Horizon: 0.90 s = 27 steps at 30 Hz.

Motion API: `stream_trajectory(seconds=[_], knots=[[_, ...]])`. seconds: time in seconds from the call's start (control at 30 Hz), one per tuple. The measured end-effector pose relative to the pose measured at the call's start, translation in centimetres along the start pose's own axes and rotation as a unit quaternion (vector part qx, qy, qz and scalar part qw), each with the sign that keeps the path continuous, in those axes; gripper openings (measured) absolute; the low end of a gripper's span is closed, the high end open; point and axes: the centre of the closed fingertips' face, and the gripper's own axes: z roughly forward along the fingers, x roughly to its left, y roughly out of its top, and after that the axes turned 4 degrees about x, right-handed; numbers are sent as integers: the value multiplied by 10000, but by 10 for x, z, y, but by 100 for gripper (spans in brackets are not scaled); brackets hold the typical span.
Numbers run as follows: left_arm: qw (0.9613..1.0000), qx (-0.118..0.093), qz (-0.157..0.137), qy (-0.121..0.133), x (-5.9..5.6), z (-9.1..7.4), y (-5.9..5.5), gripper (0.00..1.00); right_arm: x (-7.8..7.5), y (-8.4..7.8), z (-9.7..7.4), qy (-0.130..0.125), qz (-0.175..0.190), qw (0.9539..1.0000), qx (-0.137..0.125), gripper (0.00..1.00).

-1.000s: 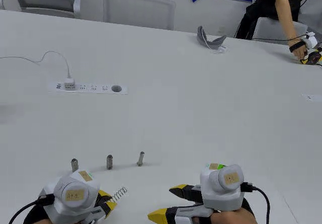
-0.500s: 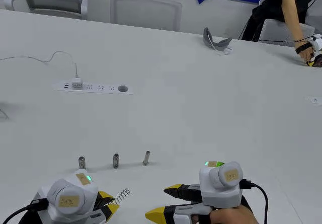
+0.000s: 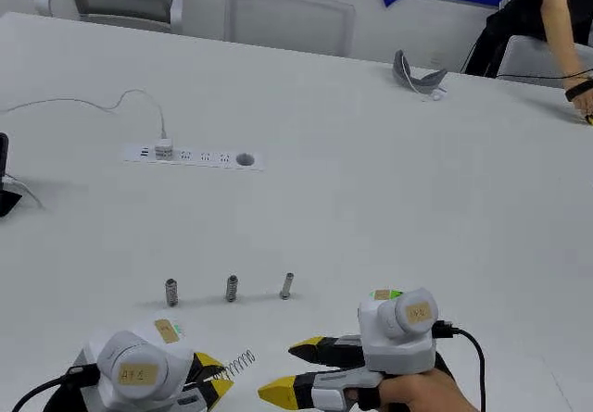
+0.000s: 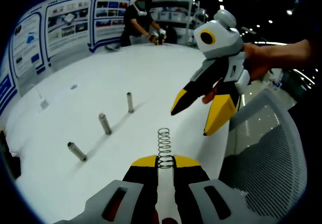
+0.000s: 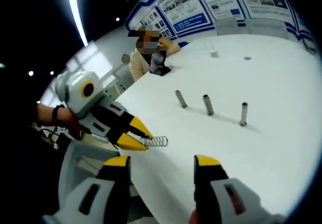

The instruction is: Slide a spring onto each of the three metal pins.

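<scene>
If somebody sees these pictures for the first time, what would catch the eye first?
The left gripper, near the table edge, pinches a small spring. Beyond it stand three metal pins in a row; the rightmost looks bare. The right gripper is open beside it.

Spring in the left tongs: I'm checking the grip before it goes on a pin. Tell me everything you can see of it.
The spring is a thin coil of bare silvery wire, uncompressed. The left tongs pinch one end between their yellow tips; the rest sticks straight out, free. It hangs over the white table, short of the pins. The open right tongs are near, not touching.
</scene>
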Motion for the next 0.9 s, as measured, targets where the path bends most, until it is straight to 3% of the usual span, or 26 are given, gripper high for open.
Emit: stream_trajectory(seconds=[0.4,0.9], knots=[[9996,-104,190,-152,-17,2,8,10,16,10,8,524,411,9976,-180,38],[9987,-144,456,-163,-12,3,19,10,10,16,6,470,545,9970,-298,28]])
